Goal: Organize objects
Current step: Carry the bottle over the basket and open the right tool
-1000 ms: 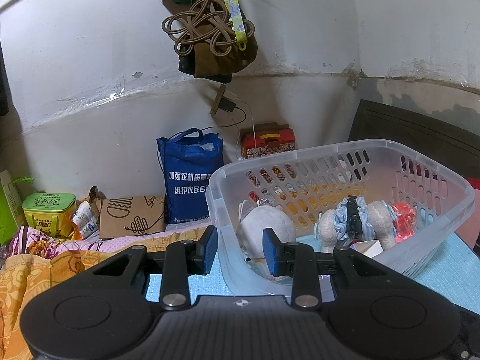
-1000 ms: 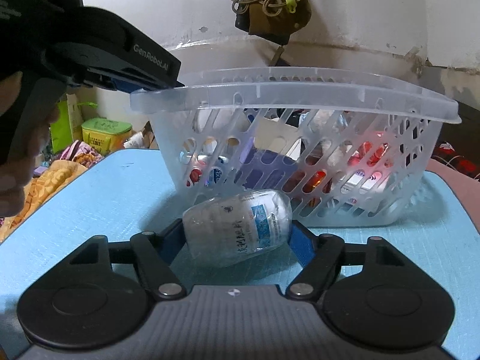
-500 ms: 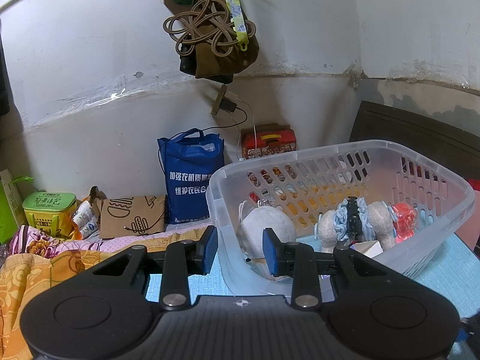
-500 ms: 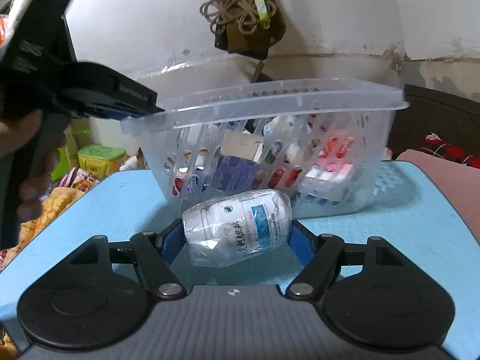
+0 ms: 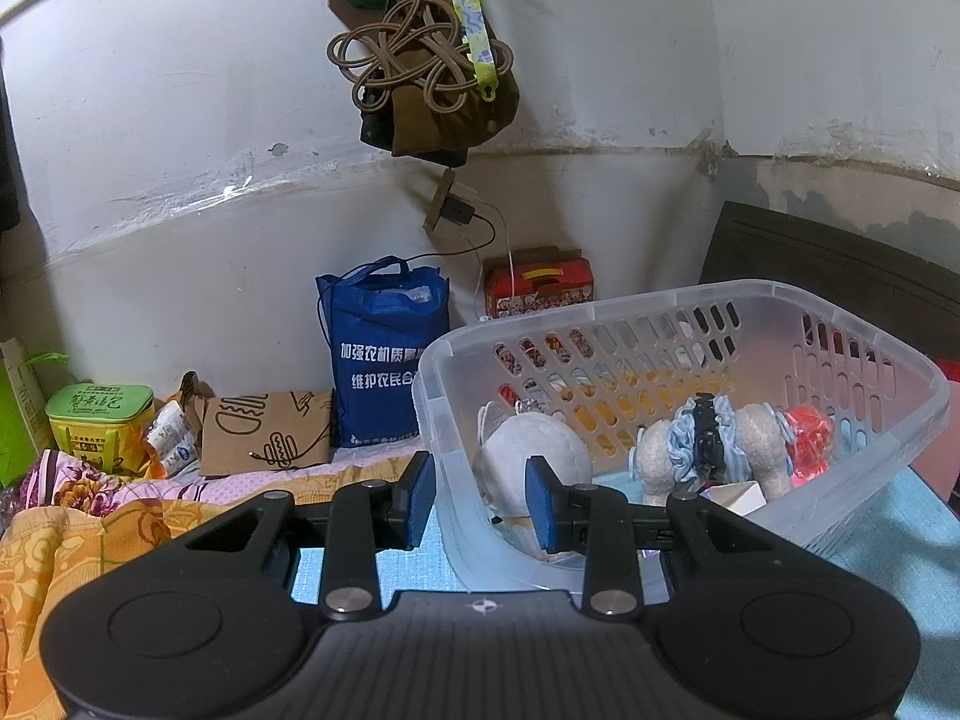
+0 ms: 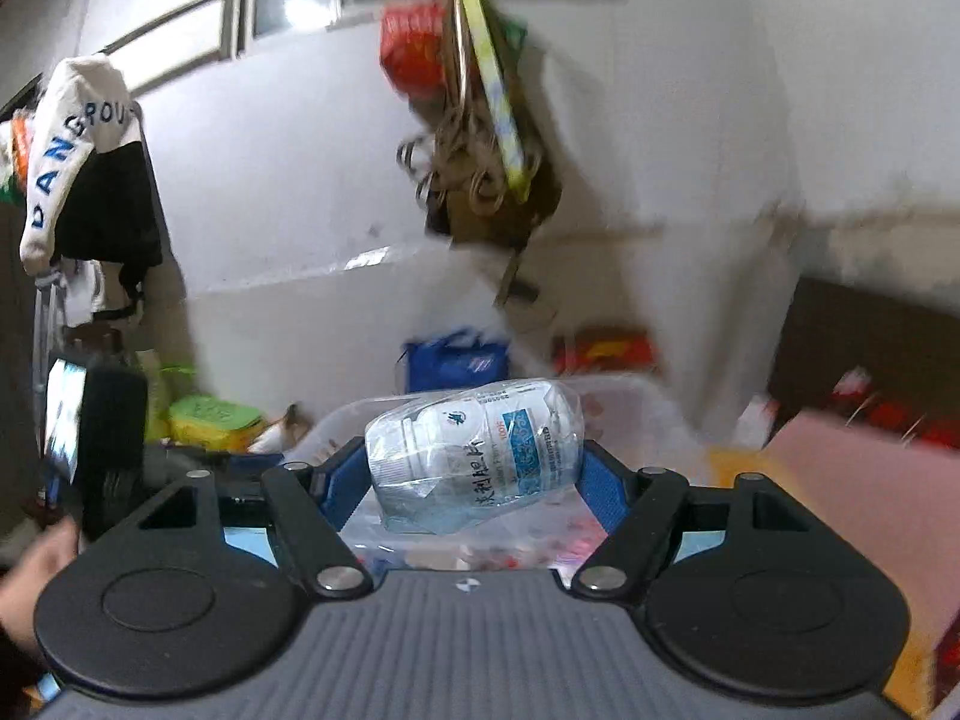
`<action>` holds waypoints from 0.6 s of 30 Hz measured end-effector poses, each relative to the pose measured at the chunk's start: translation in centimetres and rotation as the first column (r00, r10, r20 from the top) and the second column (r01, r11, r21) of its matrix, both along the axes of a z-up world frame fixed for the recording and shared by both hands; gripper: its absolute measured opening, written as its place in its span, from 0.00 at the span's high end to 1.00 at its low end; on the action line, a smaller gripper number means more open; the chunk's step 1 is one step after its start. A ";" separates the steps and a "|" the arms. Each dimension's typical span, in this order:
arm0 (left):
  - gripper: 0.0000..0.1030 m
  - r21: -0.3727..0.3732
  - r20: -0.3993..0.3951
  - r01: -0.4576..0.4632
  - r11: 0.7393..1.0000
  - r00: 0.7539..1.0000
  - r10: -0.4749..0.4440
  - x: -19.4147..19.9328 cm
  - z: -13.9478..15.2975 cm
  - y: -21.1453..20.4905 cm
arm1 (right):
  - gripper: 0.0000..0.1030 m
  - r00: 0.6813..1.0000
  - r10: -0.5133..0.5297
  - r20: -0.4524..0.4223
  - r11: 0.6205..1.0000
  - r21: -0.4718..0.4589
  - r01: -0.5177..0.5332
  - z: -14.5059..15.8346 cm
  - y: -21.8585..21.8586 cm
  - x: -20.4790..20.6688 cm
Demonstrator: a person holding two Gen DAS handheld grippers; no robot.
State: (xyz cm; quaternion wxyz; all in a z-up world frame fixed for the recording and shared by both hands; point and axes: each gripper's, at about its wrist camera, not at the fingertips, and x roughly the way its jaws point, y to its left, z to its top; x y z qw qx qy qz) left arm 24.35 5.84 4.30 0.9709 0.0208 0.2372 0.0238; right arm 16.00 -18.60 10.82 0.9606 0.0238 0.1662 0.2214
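While above basket (image 6: 630, 402), bottle (image 6: 474, 450).

Blue bag (image 5: 384, 354); green tin (image 5: 99, 417)

blue mat (image 5: 912, 516) | on it: clear basket (image 5: 900, 420), tilted

Left tongs (image 5: 478, 501) astride the near rim of the clear basket (image 5: 840, 324) of plush toys (image 5: 708, 450).
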 end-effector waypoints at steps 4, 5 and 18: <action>0.65 0.002 -0.002 0.000 1.000 1.000 0.000 0.0 0.0 0.0 | 0.26 0.997 0.012 -0.076 0.993 -0.117 -0.021 -0.7 4.7 4.7; 0.65 0.002 -0.002 0.000 1.000 1.000 0.001 0.0 0.0 0.0 | 0.26 0.997 0.007 -0.079 0.991 -0.132 -0.017 -0.8 5.5 5.3; 0.64 0.004 -0.001 0.001 1.000 1.000 -0.001 0.1 0.0 -0.1 | 0.00 0.998 -0.058 -0.007 0.982 -0.183 0.055 -1.9 6.8 7.3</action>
